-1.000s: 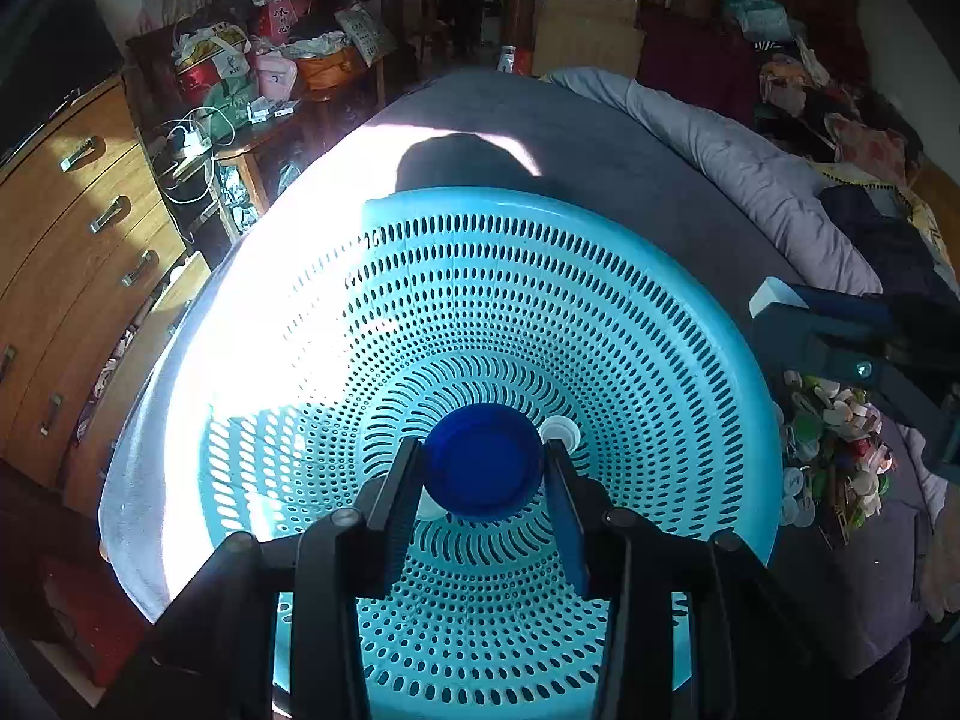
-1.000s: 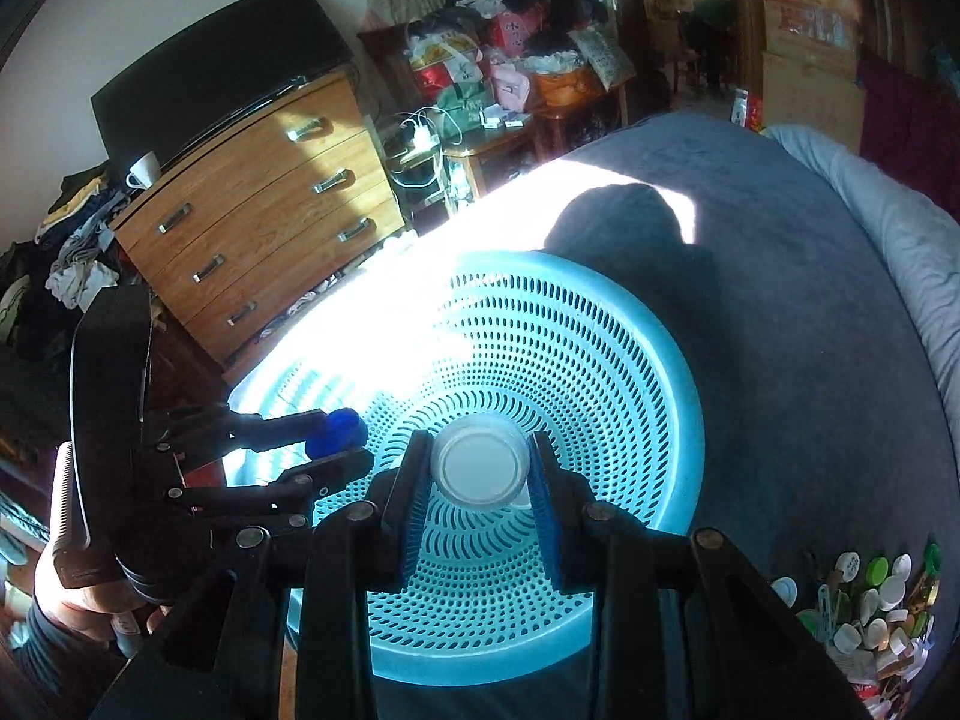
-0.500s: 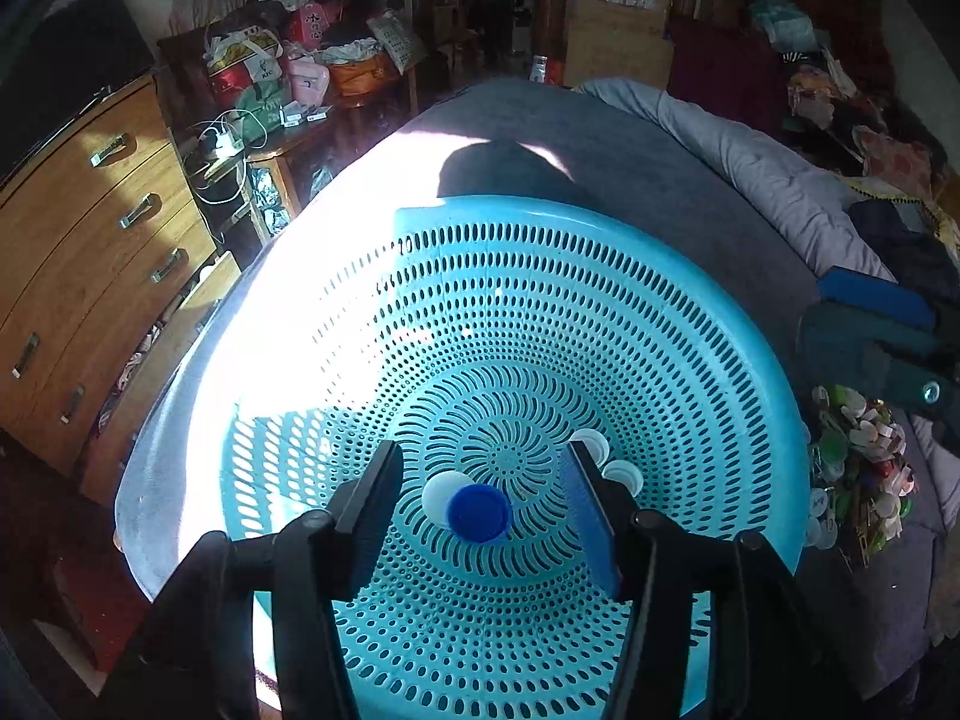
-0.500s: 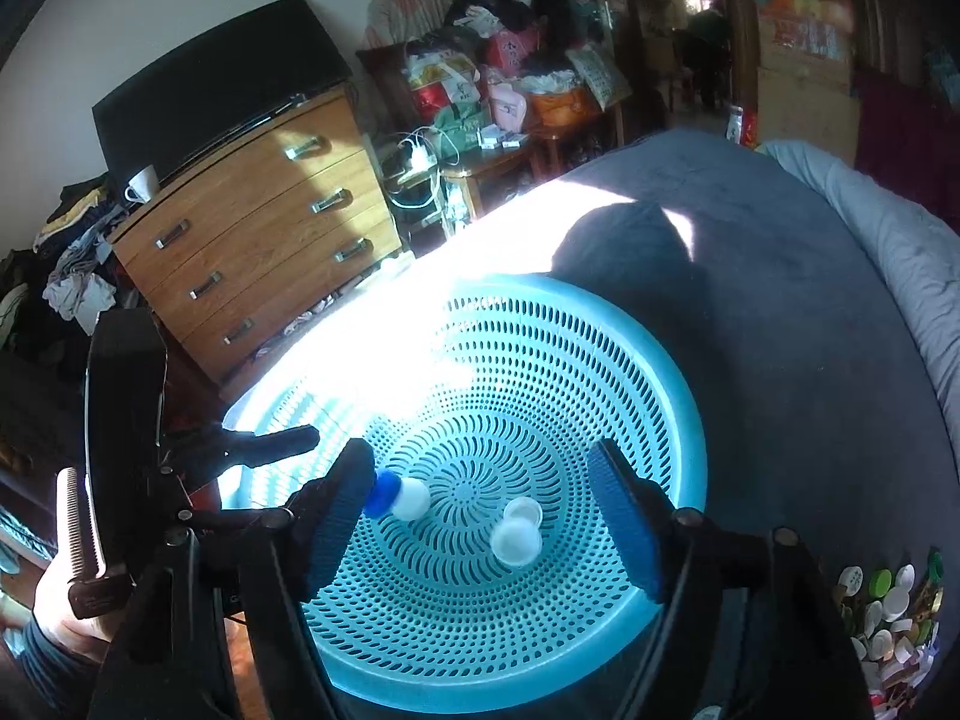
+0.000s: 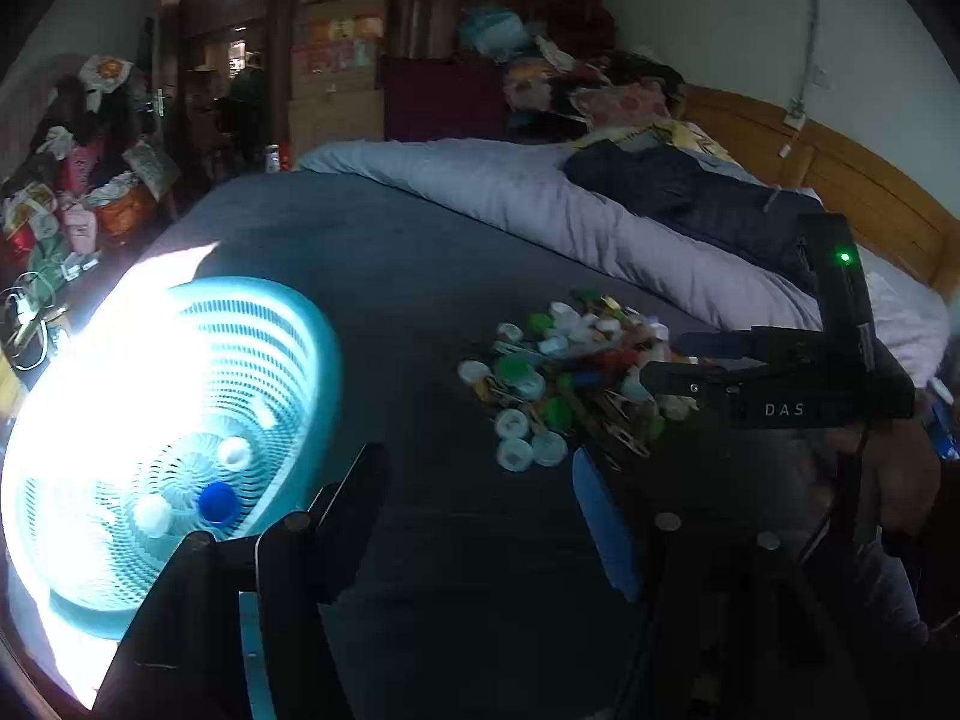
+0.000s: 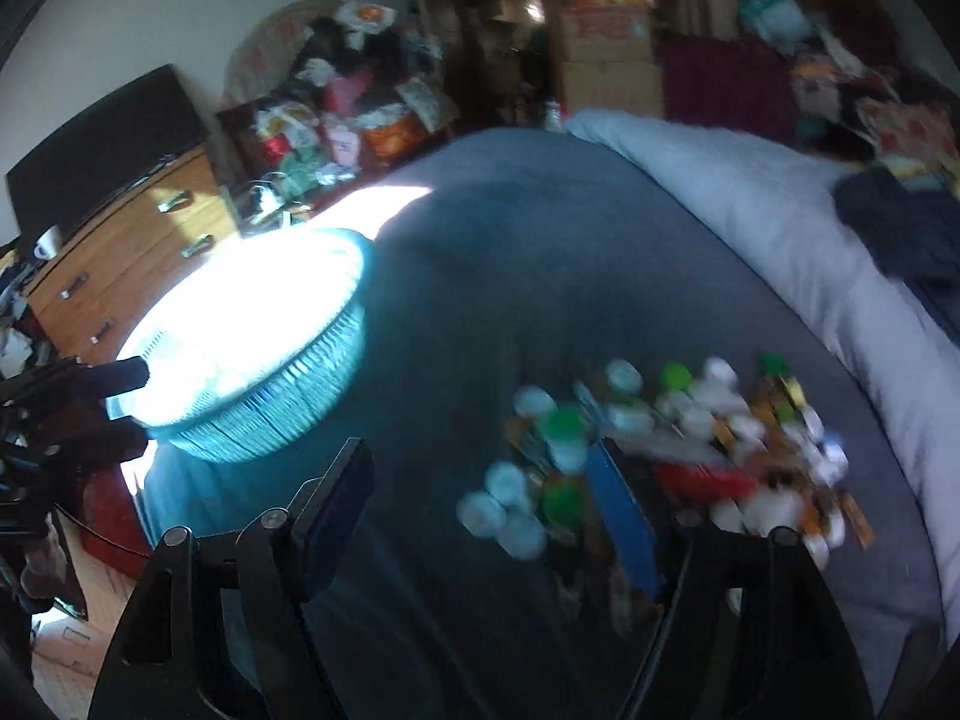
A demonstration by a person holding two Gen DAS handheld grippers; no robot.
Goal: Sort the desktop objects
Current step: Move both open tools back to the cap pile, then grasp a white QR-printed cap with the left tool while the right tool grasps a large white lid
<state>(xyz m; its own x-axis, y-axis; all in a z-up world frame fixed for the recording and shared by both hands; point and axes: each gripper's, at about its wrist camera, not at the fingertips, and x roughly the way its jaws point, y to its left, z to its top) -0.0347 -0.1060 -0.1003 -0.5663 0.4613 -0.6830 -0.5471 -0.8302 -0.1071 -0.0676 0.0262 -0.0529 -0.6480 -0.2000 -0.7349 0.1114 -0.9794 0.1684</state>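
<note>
Far left, left wrist view: turquoise perforated basket (image 5: 180,420) on the dark grey bedspread (image 5: 420,276), washed out by sunlight. Inside near its centre lie a blue cap (image 5: 217,503) and two white caps, one (image 5: 234,452) above the blue, the other (image 5: 153,514) touching or just beside it; glare hides the contact.

Left gripper (image 5: 480,516): fingers wide apart, nothing between them, over bare bedspread between basket and cap pile.

Centre-right: pile of caps and clips (image 5: 570,378), mostly white and green with some red, well apart from the basket.

Right gripper (image 6: 480,510): fingers also spread, empty; its right pad (image 6: 624,522) overlaps the blurred pile's near edge. From the left wrist, its body reaches in over the pile's right side.

Far right: pale quilt (image 5: 600,222) along the bed.
</note>
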